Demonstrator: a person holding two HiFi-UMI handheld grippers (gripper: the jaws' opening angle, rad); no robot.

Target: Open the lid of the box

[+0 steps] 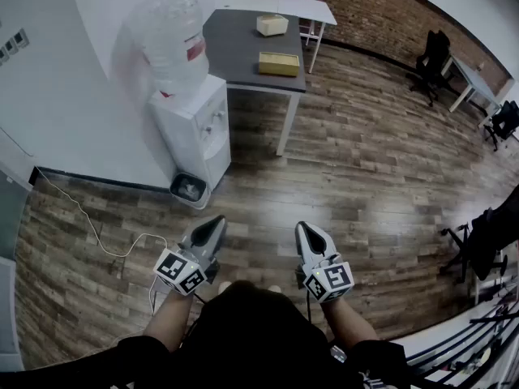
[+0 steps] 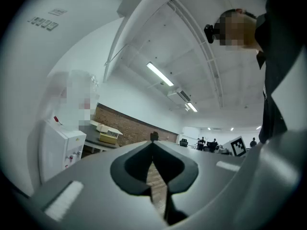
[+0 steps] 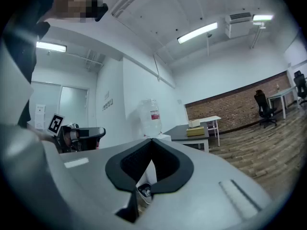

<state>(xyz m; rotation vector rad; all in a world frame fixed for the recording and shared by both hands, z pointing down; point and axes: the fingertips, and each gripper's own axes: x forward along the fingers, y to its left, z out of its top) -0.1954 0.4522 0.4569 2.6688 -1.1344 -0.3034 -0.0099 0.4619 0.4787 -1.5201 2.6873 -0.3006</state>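
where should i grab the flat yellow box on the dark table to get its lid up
Probably the lid's long near edge, coming from the open floor side: the yellow box lies flat by that edge of the table. Its seam is too small to see.

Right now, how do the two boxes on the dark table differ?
Colour: the yellow box is mustard, the cream box is pale.
Shape: the yellow box is flat and wide, the cream box blockier.
Place: the yellow box sits by the near edge of the table, the cream box at the far end.
Both rest on the table, apart from each other.
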